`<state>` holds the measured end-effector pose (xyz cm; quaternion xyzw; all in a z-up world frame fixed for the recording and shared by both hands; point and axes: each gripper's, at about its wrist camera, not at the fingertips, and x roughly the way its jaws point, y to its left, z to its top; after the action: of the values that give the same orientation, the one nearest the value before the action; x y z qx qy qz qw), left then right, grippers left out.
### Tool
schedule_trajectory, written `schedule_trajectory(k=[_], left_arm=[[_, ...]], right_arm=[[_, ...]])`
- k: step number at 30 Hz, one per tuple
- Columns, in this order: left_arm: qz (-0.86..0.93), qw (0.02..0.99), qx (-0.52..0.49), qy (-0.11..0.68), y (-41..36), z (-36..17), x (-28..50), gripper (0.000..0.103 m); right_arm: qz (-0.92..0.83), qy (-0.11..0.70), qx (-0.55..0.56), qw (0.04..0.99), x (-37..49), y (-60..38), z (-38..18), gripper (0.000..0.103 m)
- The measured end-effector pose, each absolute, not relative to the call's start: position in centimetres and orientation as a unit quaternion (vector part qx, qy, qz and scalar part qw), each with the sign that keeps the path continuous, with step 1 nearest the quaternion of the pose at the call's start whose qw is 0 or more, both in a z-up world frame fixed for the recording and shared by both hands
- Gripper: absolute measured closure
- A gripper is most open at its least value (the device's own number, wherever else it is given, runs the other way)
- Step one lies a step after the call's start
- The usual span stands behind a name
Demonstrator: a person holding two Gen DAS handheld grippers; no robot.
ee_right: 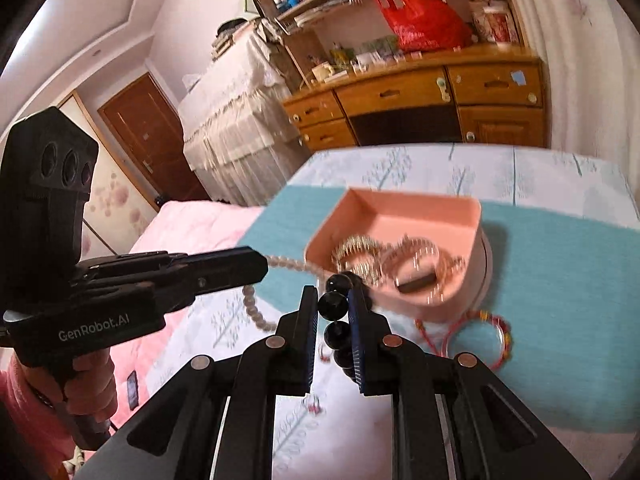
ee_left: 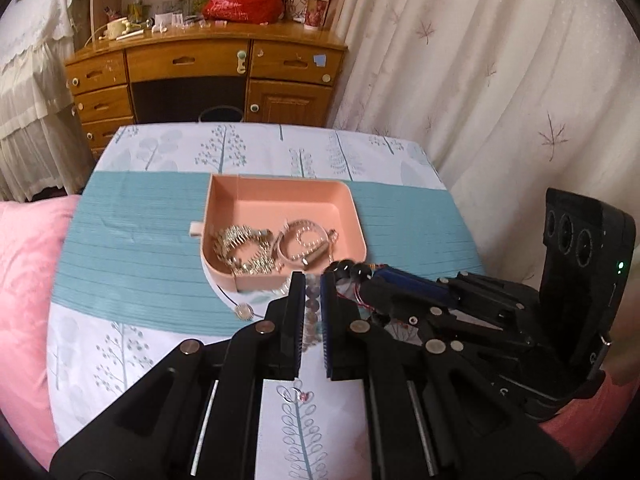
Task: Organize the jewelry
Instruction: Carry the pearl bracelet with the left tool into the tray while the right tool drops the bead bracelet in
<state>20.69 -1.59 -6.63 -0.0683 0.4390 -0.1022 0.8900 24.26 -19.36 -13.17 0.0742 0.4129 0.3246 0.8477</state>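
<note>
While the right tool (ee_right: pixel 333 308) clamps a black bead bracelet (ee_right: pixel 332 306) and the left tool (ee_left: pixel 312 312) pinches a pearl strand (ee_left: pixel 311 320), both just short of the pink tray (ee_left: pixel 352 200), dangling loops could snag its near rim and spill onto the surface (ee_left: pixel 140 208).

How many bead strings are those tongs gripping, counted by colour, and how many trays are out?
black bead string, in the right tongs: 1
pale bead string, in the left tongs: 1
pink tray: 1
Total: 3
</note>
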Motion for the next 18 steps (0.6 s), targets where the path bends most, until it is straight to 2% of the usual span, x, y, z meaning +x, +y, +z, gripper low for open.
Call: schedule_trajectory(k=[18], left_arm=[[-0.088, 0.914, -0.07, 0.39, 0.8, -3.8, 27.1, 0.098]], right_arm=[[0.266, 0.343, 0.09, 0.896, 29.0, -18.4, -8.0, 0.088]])
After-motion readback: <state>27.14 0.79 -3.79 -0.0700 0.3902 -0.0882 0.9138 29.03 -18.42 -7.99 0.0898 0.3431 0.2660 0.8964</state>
